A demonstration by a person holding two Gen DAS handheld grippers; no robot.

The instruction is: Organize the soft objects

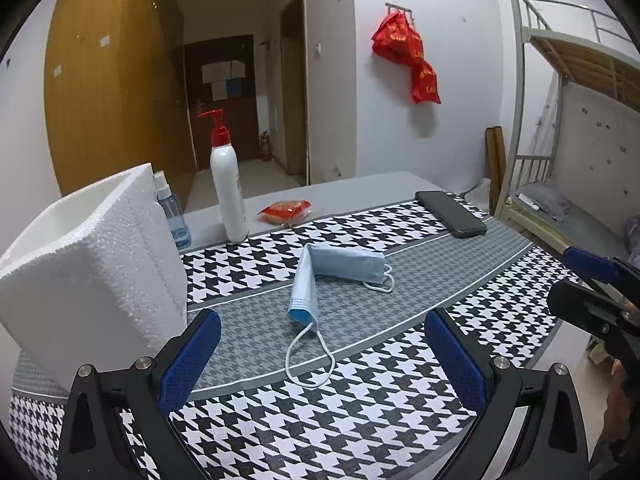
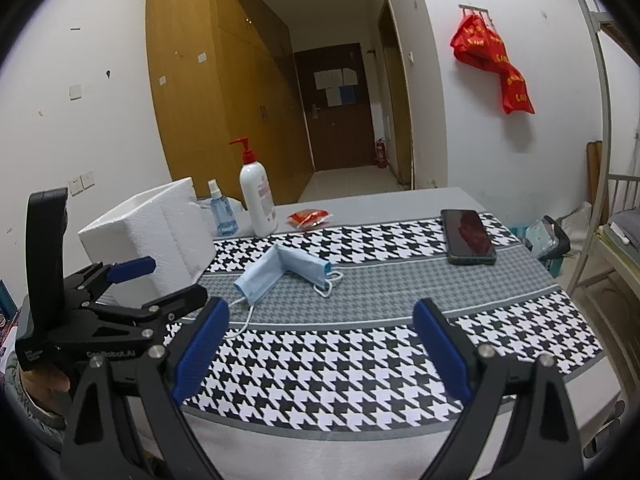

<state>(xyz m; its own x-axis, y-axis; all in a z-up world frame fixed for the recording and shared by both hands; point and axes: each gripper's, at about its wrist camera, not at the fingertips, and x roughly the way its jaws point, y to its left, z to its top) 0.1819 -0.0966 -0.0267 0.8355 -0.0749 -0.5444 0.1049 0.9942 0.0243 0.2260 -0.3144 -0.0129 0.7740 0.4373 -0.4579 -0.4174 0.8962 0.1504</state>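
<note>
A light blue face mask, bent into an L with white ear loops, lies on the houndstooth cloth; it also shows in the right wrist view. My left gripper is open and empty, just in front of the mask, over its near ear loop. My right gripper is open and empty, nearer the table's front edge and to the right of the mask. A white foam box, open at the top, stands left of the mask, and shows in the right wrist view too.
A white pump bottle, a small blue spray bottle and a red snack packet stand behind the mask. A black phone lies at the back right. A bunk bed is right of the table.
</note>
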